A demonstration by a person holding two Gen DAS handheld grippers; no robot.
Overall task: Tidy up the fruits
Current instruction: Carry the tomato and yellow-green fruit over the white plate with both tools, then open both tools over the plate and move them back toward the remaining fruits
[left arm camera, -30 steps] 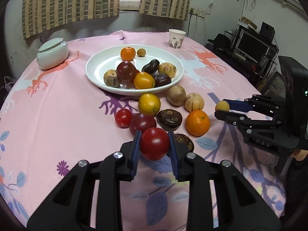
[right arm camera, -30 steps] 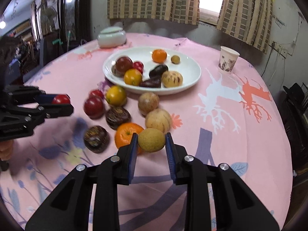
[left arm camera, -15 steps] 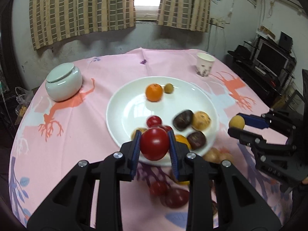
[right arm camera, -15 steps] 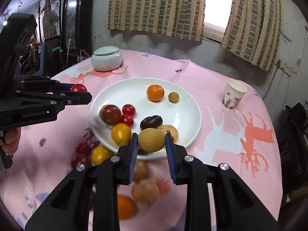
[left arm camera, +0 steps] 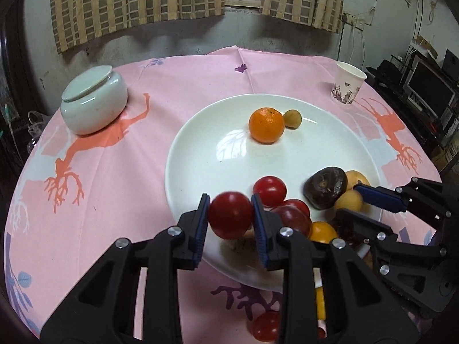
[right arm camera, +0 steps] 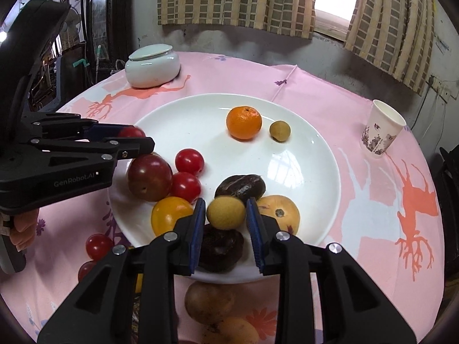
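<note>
My left gripper (left arm camera: 230,215) is shut on a red tomato (left arm camera: 229,213), held over the near-left rim of the white plate (left arm camera: 200,149). My right gripper (right arm camera: 226,213) is shut on a small yellow round fruit (right arm camera: 225,212), held over the plate's (right arm camera: 309,154) near side. On the plate lie an orange (right arm camera: 243,122), a small tan fruit (right arm camera: 279,130), red tomatoes (right arm camera: 189,161), a dark red plum (right arm camera: 149,177), a yellow-orange fruit (right arm camera: 169,215) and dark brown fruits (right arm camera: 240,187). The left gripper (right arm camera: 134,140) shows at the left in the right wrist view.
A pale green lidded jar (left arm camera: 93,100) stands at the back left and a paper cup (left arm camera: 347,86) at the back right. Loose fruits lie on the pink cloth in front of the plate: red tomatoes (right arm camera: 99,246) and tan fruits (right arm camera: 209,302). A person's fingers (right arm camera: 24,229) hold the left tool.
Both grippers have moved forward and over the plate, each still holding its fruit. The loose fruits on the cloth now lie below and behind the fingers.
</note>
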